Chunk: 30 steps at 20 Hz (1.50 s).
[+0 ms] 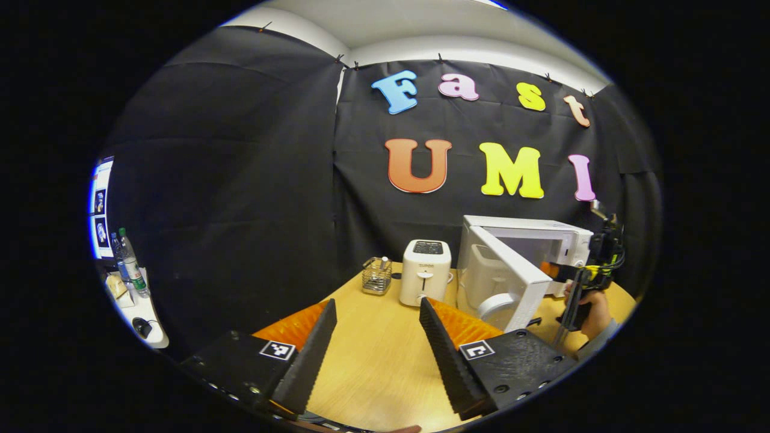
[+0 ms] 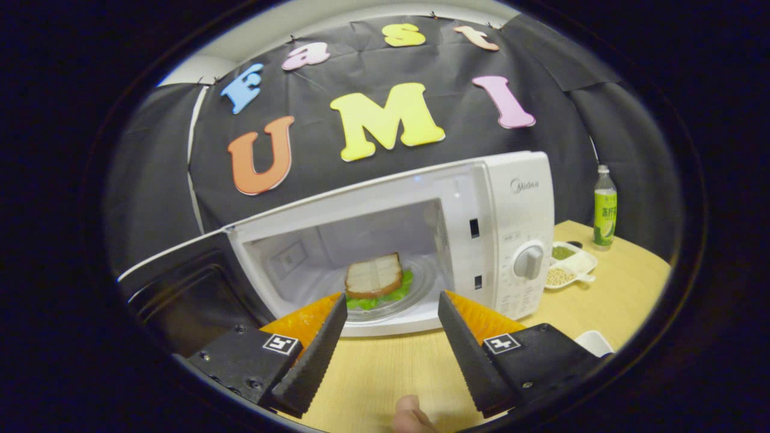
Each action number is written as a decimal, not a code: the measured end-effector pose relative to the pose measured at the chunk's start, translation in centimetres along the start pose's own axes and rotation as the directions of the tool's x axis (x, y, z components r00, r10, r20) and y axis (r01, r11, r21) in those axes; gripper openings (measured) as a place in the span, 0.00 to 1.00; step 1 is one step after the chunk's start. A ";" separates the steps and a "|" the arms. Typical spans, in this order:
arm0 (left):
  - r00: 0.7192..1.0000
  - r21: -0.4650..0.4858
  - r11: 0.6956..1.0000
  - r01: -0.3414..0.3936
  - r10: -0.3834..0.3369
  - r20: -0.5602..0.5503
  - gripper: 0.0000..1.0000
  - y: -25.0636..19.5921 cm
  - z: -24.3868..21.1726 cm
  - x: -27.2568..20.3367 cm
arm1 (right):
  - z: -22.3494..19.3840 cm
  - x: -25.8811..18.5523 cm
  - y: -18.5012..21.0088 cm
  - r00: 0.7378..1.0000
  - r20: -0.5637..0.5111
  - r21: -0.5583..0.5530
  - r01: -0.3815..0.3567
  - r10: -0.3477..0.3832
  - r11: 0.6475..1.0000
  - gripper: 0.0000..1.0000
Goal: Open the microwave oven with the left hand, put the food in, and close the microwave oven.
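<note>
Fingers [image 2: 313, 355] apart; sandwich [image 2: 374, 278] inside microwave [image 2: 517, 204].

Left gripper view: set back over the table [image 1: 373, 355], facing the booth's back wall; microwave [image 1: 529, 252] well off at right, seen door-side, toaster [image 1: 425, 272] ahead.
Right gripper view: close before the open microwave [image 2: 421, 240], looking straight into its cavity, tilted anticlockwise; sandwich [image 2: 374, 278] just past its fingers [image 2: 319, 355].
Shared by the 2 views: microwave, table, back wall. The right gripper [image 1: 556, 273] shows at the microwave's front in the left gripper view.
</note>
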<state>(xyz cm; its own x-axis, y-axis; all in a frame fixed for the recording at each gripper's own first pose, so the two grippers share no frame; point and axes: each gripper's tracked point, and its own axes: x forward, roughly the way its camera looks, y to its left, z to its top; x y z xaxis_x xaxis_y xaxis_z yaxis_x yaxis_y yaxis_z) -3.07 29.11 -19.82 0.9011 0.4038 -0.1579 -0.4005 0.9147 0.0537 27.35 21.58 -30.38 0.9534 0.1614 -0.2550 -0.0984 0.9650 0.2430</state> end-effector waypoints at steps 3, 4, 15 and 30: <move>0.999 -0.026 0.999 -0.033 0.034 0.031 0.34 1.9 0.7 0.8 | 2.1 -4.4 -0.3 0.998 0.034 -0.052 -0.053 0.055 0.997 0.97; 0.999 -0.051 0.998 -0.033 0.035 0.031 0.21 2.6 0.6 1.5 | 2.9 -5.7 -0.8 0.998 0.045 -0.084 -0.049 0.053 0.995 0.97; 0.965 -0.108 0.959 0.261 -0.259 0.033 0.00 -2.2 -3.8 4.7 | 10.7 -18.6 -3.8 0.979 0.193 -0.314 -0.001 0.065 0.949 0.90; 0.817 -0.006 0.819 0.574 -0.574 -0.053 0.00 -17.2 -7.5 5.6 | 11.8 -23.8 -9.5 0.976 0.192 -0.290 -0.046 0.105 0.956 1.00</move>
<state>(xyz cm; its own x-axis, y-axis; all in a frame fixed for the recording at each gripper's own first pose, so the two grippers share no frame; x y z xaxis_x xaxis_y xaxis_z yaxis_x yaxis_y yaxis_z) 7.62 15.53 -29.01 0.9575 -0.1956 -0.2119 0.1888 0.9806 -0.0522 8.98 6.11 -15.58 0.9746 0.2197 -0.0439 -0.2210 0.9749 -0.0270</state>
